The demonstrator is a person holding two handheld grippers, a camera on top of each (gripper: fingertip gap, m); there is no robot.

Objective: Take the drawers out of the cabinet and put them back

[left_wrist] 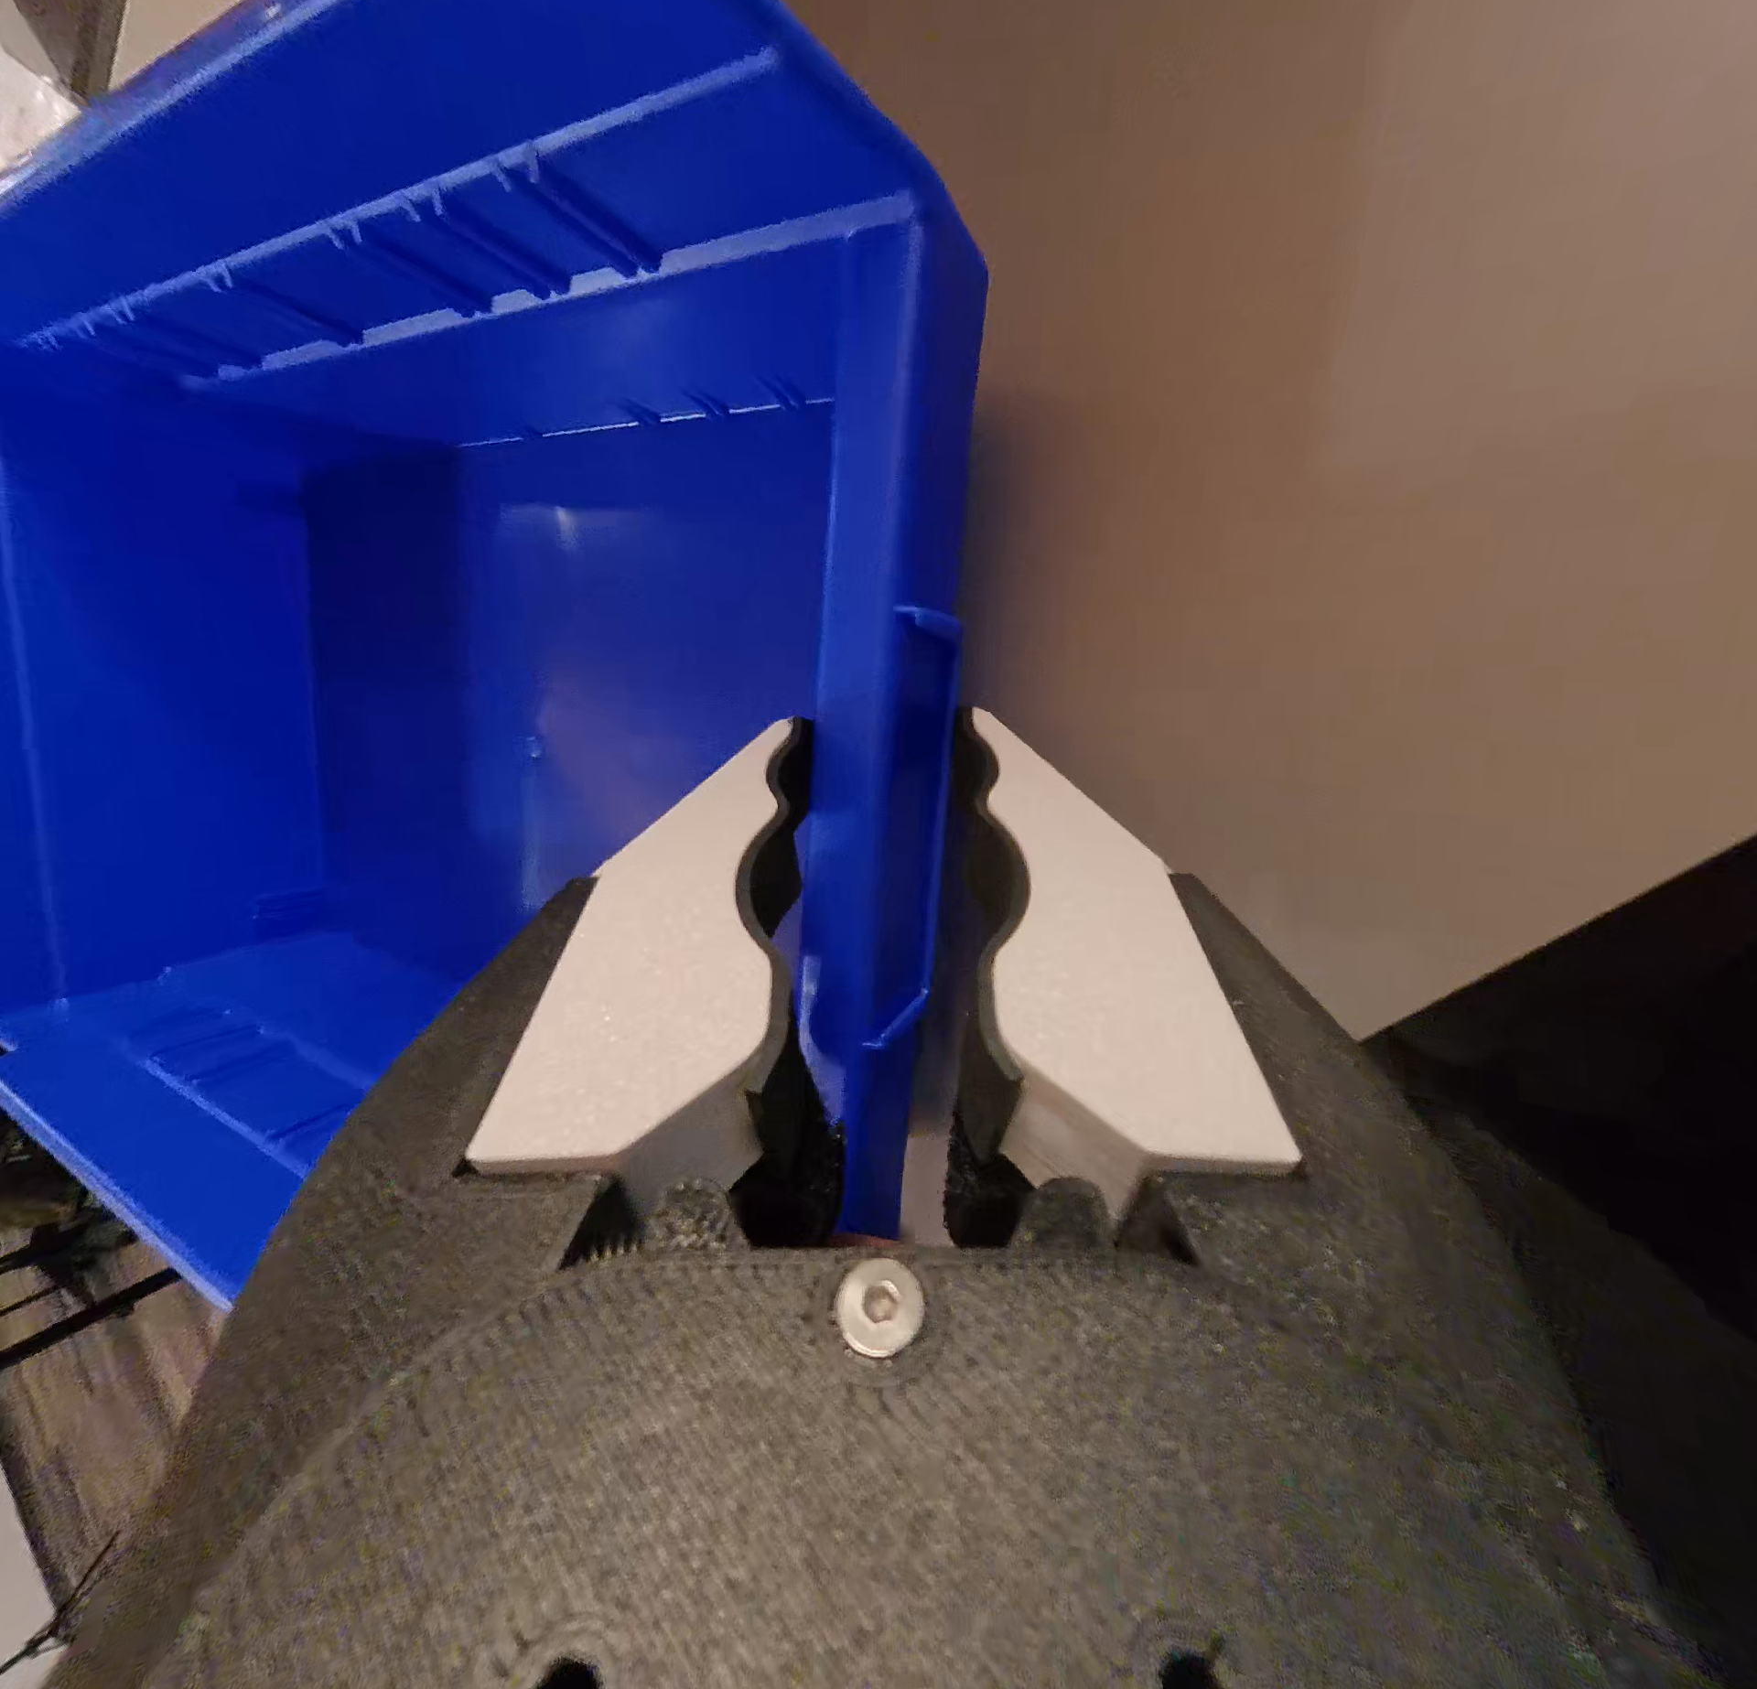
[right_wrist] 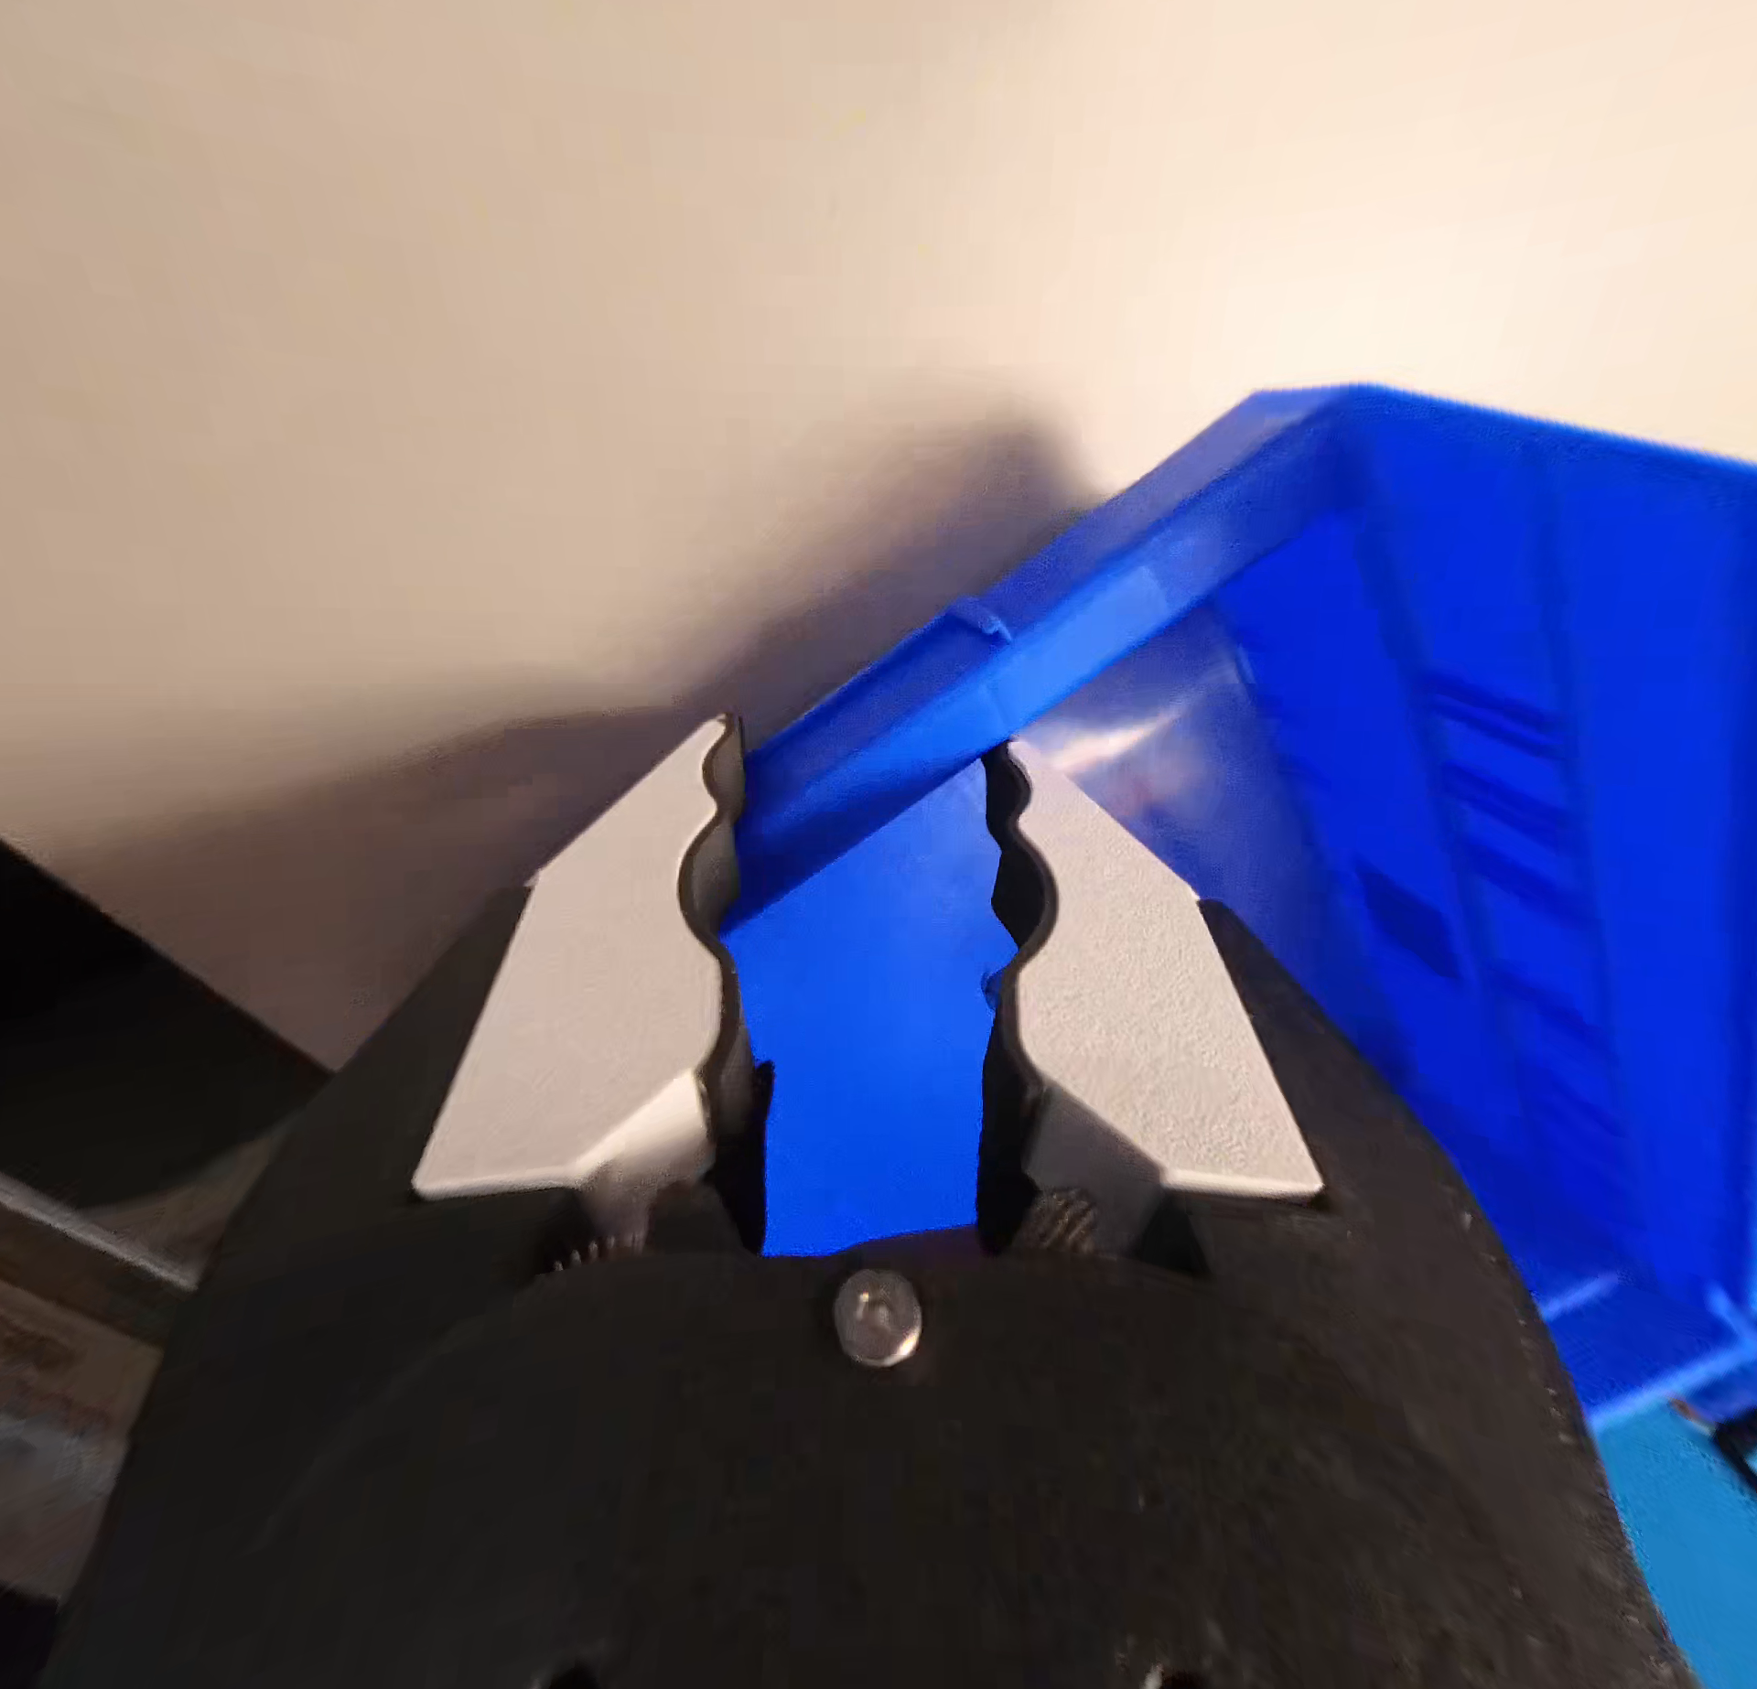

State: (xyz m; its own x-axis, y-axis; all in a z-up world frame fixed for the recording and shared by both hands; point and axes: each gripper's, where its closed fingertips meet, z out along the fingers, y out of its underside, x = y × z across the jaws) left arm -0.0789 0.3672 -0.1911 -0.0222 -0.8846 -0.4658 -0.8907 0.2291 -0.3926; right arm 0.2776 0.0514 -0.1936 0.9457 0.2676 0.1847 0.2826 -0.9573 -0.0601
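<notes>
In the left wrist view a blue plastic drawer (left_wrist: 475, 645) hangs tilted in the air with its open inside facing me. My left gripper (left_wrist: 879, 721) is shut on its right side wall, with both pads against the wall and its ribbed rail. In the right wrist view a blue drawer (right_wrist: 1426, 693) is tilted up to the right. My right gripper (right_wrist: 867, 736) is shut on its near wall and rim, with a pad on each side. I cannot tell whether both views show the same drawer. The cabinet is not in view.
A plain beige wall (left_wrist: 1331, 408) fills the background in both views (right_wrist: 666, 265). A dark surface (left_wrist: 1569, 1073) lies at the lower right of the left view. A dark object (right_wrist: 114, 1025) sits at the lower left and a teal surface (right_wrist: 1673, 1548) at the lower right of the right view.
</notes>
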